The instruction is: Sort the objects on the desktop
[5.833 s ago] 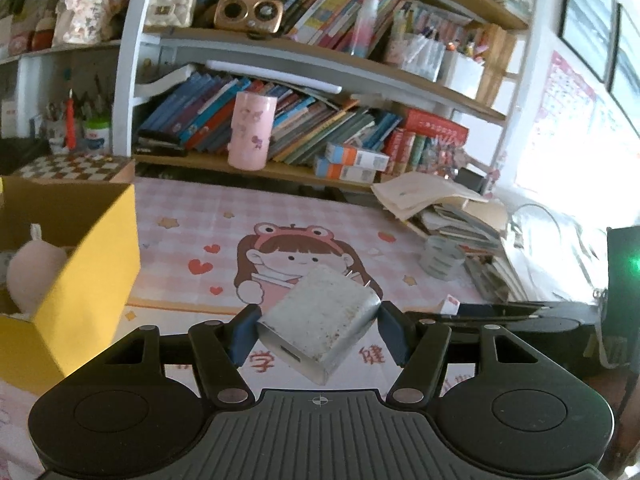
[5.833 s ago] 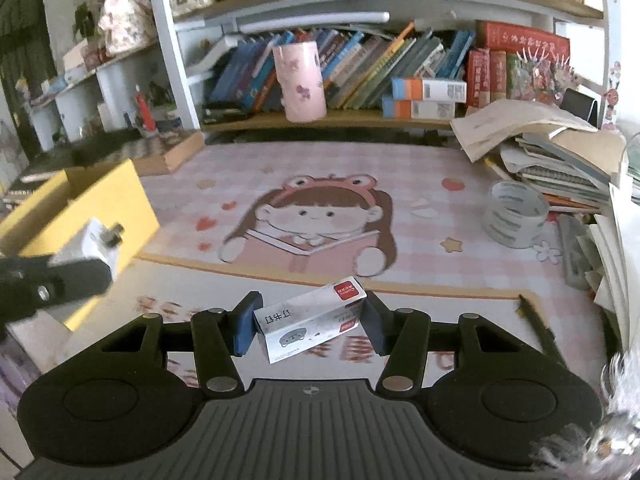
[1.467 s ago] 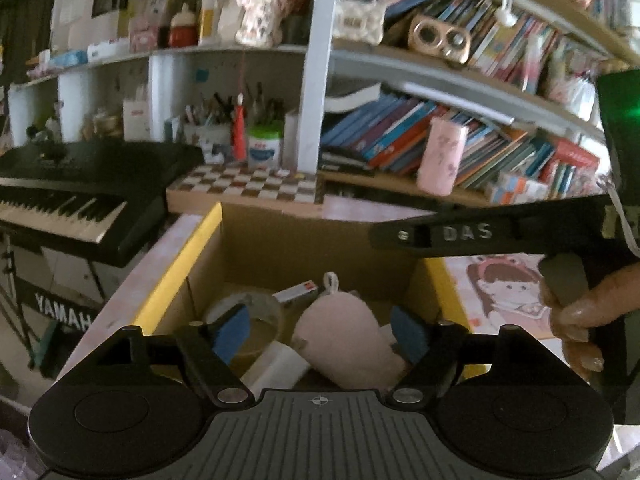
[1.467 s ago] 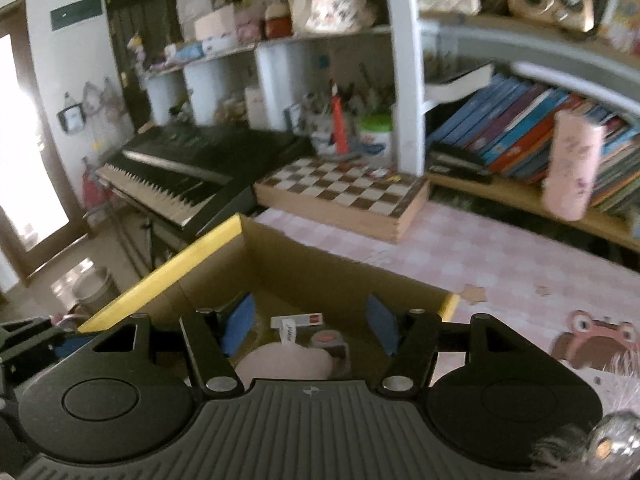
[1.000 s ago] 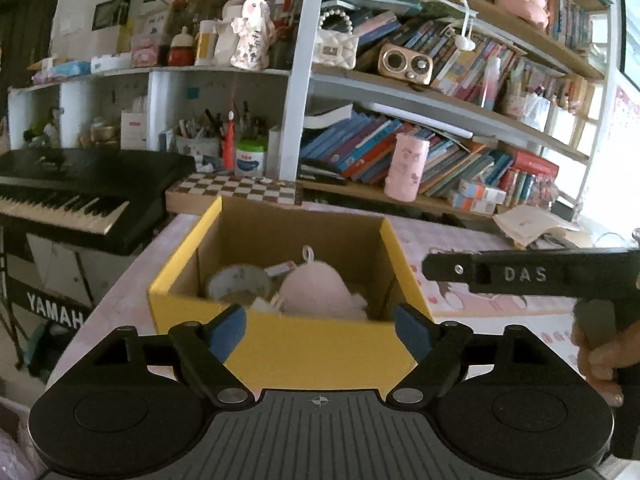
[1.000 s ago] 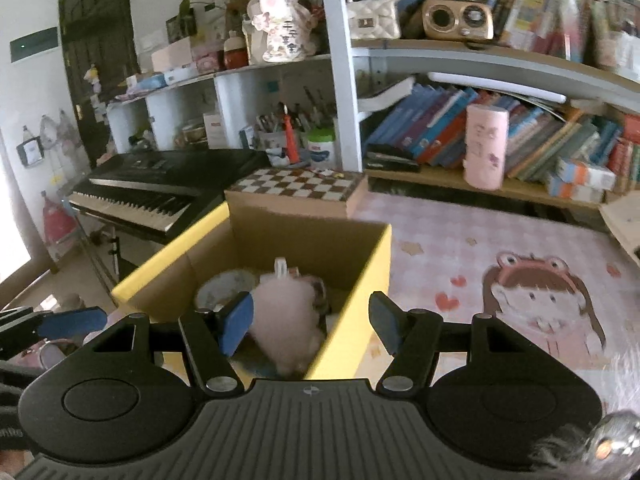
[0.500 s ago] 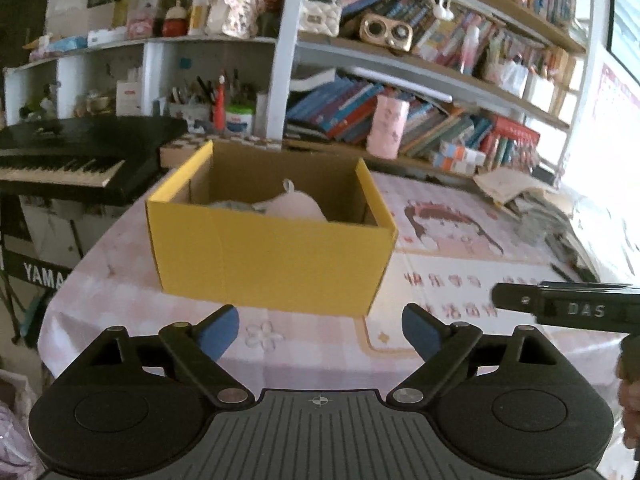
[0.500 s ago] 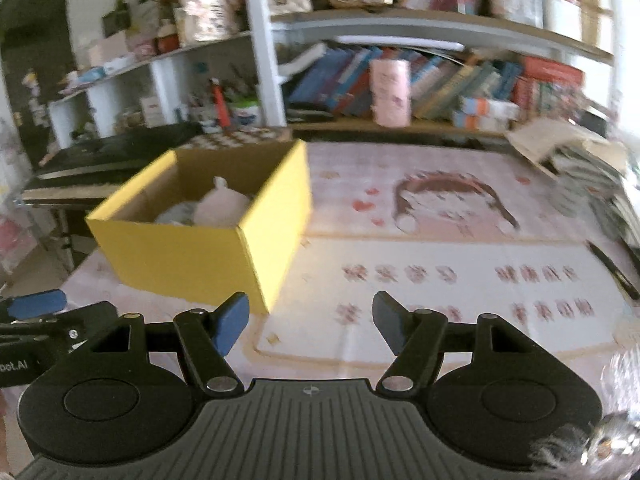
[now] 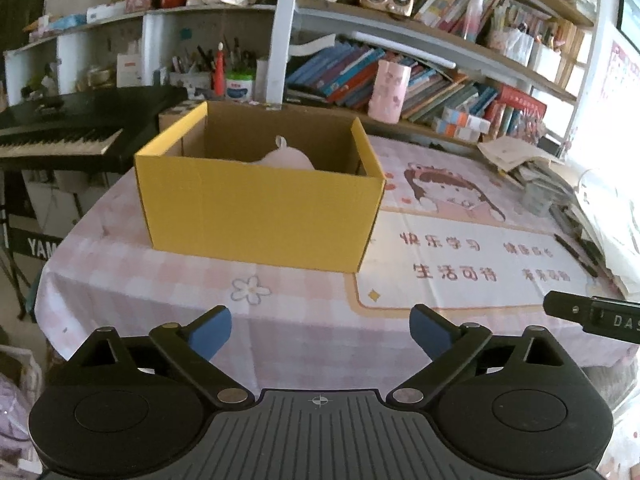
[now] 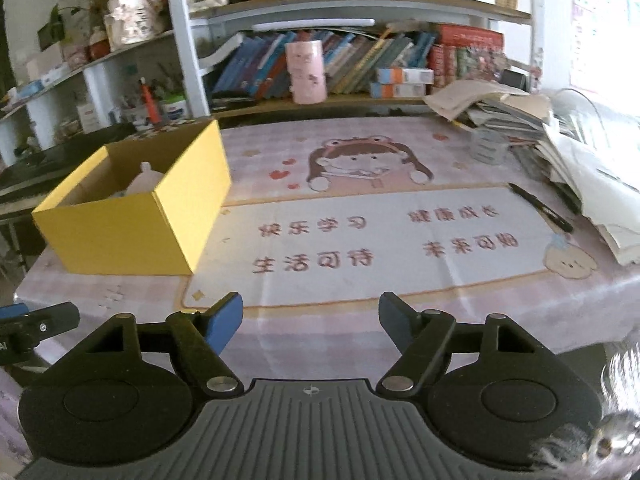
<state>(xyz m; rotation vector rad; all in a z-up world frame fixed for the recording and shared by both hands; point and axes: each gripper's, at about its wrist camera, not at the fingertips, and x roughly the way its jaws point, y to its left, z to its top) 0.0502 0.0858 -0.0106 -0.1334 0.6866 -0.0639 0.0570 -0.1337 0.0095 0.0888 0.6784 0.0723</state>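
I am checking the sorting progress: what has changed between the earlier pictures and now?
Both grippers let go of their loads: the left gripper held a grey block, the right gripper a small white carton. Both are now open, empty and drawn back from the yellow box. The box, the pink rounded thing inside it and the black pen stayed in place.

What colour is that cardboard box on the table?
The box is bright yellow outside, plain brown inside; the left wrist view shows it best.
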